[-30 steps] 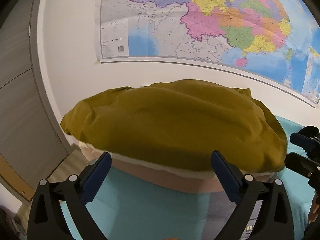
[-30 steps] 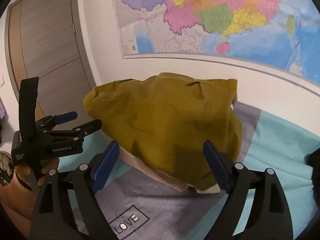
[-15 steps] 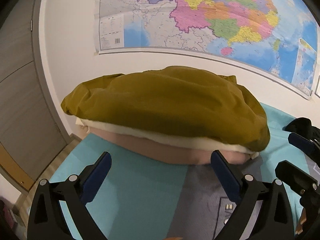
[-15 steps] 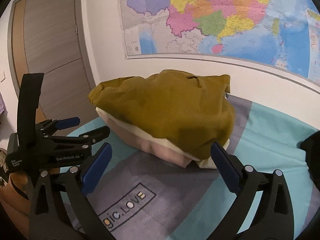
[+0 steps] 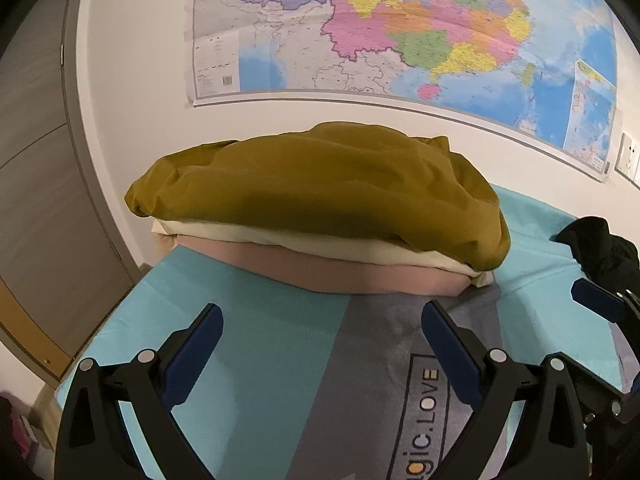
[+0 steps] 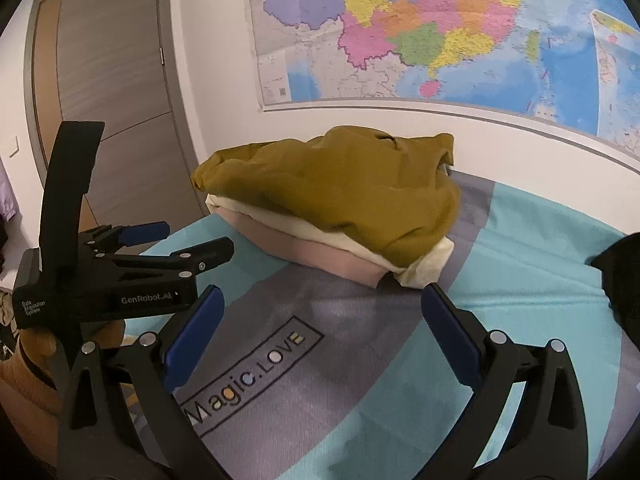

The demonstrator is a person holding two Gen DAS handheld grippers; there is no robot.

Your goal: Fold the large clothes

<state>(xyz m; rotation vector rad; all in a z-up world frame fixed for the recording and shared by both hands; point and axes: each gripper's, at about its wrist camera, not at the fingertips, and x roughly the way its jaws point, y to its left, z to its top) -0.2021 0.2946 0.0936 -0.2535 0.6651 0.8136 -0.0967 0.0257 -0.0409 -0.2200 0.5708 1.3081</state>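
Clothes are stacked in a folded pile at the far end of the bed, toward twelve o'clock in the left wrist view and just short of the white wall. A mustard-yellow garment is laid on top, a cream piece is seen beneath it, and a pink piece is at the bottom, touching the cover. In the right wrist view the same pile is seen between eleven and one o'clock. The bed cover is turquoise with a grey band carrying the printed words "Magic.LOVE".

The left gripper is held above the cover at six o'clock of its own view, its blue-padded fingers spread wide with nothing between them, well apart from the pile. It is also seen from the side at nine o'clock in the right wrist view, gripped by a hand. The right gripper is likewise spread and empty, held over the grey band near the pile's front edge.

A dark garment is lying on the cover at three o'clock. A coloured map is hung on the wall at twelve o'clock, and a grey door is seen at ten o'clock.
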